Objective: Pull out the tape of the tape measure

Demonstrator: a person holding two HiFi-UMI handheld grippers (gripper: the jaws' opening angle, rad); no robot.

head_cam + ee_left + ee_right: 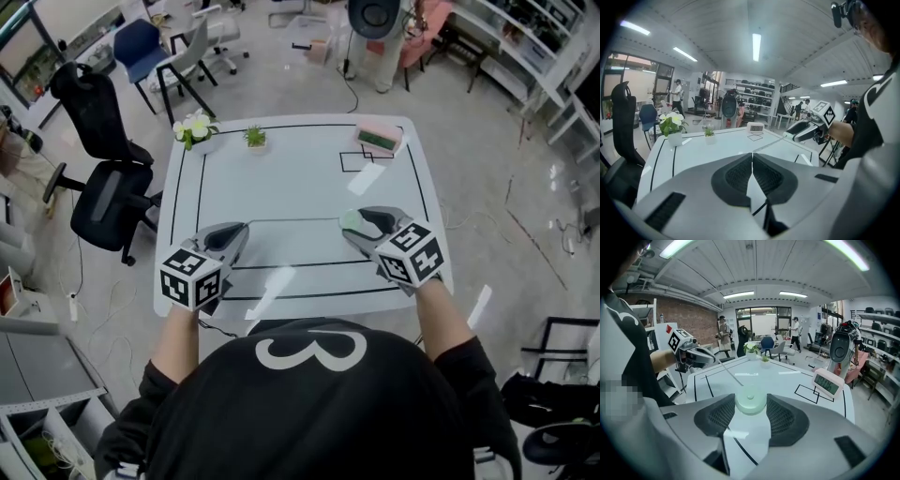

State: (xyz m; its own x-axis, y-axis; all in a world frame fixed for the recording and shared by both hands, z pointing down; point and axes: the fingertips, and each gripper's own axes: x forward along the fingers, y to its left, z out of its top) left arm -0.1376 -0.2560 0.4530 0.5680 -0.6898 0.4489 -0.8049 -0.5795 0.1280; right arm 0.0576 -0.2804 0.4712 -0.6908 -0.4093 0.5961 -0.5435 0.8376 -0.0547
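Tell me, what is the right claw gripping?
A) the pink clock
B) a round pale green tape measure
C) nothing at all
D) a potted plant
B: the right claw has its pads pressed on either side of the round pale green tape measure, whose tape runs across to the closed left claw.

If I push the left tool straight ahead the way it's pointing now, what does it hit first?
Probably the bare table top: the left tool, shut on the tape, tips down over it. The small plant pot stands farther on; depth is uncertain.
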